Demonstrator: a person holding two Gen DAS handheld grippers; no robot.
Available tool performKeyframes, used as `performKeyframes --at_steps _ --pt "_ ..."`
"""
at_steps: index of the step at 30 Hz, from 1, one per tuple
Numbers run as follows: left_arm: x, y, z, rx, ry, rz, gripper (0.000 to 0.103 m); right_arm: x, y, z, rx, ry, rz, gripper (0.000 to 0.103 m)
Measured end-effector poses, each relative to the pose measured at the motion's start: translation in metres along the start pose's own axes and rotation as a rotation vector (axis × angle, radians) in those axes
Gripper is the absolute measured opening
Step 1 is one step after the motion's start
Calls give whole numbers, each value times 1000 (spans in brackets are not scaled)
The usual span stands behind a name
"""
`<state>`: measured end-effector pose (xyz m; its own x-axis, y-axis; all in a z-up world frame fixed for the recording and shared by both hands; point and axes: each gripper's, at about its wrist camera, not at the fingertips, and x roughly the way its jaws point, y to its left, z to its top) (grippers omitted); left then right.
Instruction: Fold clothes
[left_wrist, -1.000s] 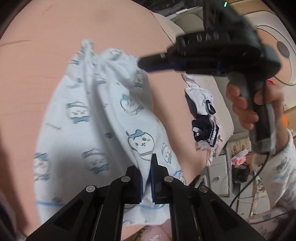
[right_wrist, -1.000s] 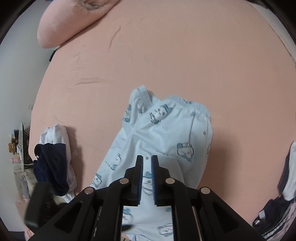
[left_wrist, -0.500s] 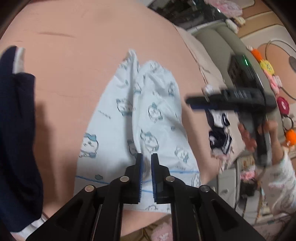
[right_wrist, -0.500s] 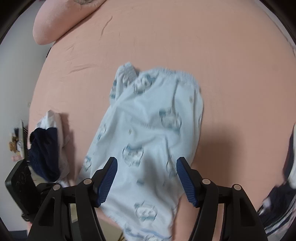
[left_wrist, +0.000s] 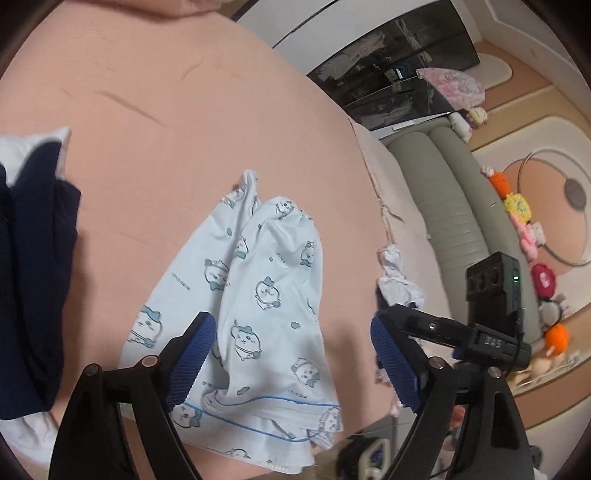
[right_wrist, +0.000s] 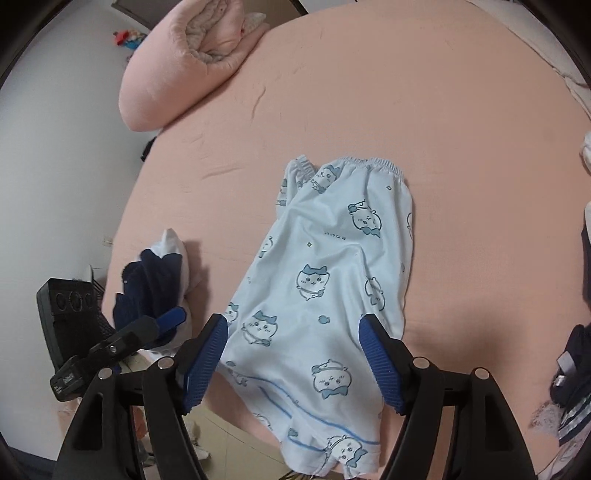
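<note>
Both released, left hand-held gripper (left_wrist: 291, 363) wide, right hand-held gripper (right_wrist: 295, 363) wide, above pajama pants (right_wrist: 325, 295)

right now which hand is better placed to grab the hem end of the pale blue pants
Right, probably. The right gripper is open with the pants hem end between its fingers. The left gripper, also open, sits toward the pants' edge.

Soft even light, perhaps overhead; fisheye-warped edges.

Pink bed (right_wrist: 369, 92); white wall (right_wrist: 55, 166)
</note>
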<state>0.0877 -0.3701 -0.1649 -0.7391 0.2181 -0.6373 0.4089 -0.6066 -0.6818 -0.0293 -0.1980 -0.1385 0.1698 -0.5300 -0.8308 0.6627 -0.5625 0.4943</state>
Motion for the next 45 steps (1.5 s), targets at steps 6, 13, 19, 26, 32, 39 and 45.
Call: performKeyframes --at_steps 6,13,19,26,32,39,45 --pt "3 -12 -5 50 -5 57 86 -22 13 -8 -110 -70 -72 74" --pt "11 -9 -5 68 4 43 86 -33 50 -25 -300 -221 -119 74" --pt "15 3 -16 13 -28 45 86 -35 55 -58 -326 -280 -186 74" --pt "25 -5 -43 169 -23 229 86 -26 44 -94 -392 -325 -319 74" --pt "39 -4 -69 235 22 253 86 -5 13 -114 -320 -290 -304 74" --pt "44 1 -82 181 -15 216 86 8 10 -153 -412 -350 -441 74" --pt "42 14 -85 61 -71 171 85 18 9 -172 -373 -288 -405 74"
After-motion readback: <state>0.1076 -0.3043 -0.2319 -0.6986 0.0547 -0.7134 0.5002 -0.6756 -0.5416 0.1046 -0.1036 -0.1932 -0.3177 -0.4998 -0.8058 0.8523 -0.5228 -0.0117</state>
